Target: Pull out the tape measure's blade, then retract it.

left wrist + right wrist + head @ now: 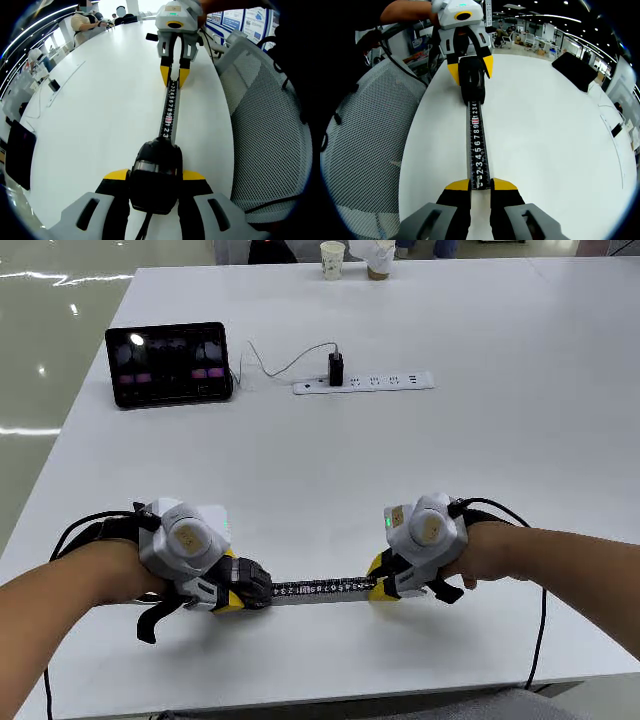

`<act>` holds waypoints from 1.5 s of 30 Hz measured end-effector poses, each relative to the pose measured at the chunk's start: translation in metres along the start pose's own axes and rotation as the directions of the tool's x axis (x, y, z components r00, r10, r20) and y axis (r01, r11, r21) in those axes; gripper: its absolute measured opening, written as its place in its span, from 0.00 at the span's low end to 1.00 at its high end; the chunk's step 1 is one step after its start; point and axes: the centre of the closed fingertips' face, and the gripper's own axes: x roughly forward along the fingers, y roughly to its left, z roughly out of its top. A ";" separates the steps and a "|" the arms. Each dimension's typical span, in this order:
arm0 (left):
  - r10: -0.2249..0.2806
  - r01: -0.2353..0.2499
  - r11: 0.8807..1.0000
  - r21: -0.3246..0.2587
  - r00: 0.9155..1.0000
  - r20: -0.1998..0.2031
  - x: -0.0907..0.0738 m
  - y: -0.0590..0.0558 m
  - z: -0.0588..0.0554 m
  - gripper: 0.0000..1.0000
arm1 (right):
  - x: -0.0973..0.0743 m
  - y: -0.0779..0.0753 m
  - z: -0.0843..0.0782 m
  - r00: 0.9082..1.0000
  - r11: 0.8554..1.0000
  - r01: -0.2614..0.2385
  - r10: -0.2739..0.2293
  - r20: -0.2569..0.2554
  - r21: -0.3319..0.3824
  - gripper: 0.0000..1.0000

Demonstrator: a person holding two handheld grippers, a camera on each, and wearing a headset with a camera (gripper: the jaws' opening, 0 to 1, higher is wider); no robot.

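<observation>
Black blade (320,588), lying left-right, case (250,585) leftward

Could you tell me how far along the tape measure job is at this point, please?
Done: the blade is partly out of the case, its printed numbers spanning the gap between the grippers. In hand: the left gripper is shut on the case, the right gripper pinches the blade's tip. Left: perhaps more pulling, then retracting the blade, not yet begun.

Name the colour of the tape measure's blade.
The blade is black with white numerals; right gripper view.
</observation>
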 end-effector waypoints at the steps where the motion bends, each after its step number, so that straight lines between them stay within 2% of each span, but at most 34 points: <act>1: 0.000 0.000 1.000 0.001 1.000 0.000 0.000 0.000 0.000 0.31 | 0.000 0.000 0.000 1.000 1.000 0.000 0.000 -0.002 -0.001 0.10; 27: 0.004 -0.004 1.000 -0.006 1.000 0.004 -0.001 0.000 0.000 0.31 | -0.008 -0.001 -0.015 1.000 1.000 0.000 0.000 -0.012 0.011 0.10; 45: 0.003 -0.003 1.000 -0.005 1.000 0.003 -0.001 -0.001 0.000 0.31 | -0.020 -0.002 -0.027 1.000 1.000 0.006 -0.006 -0.024 0.015 0.10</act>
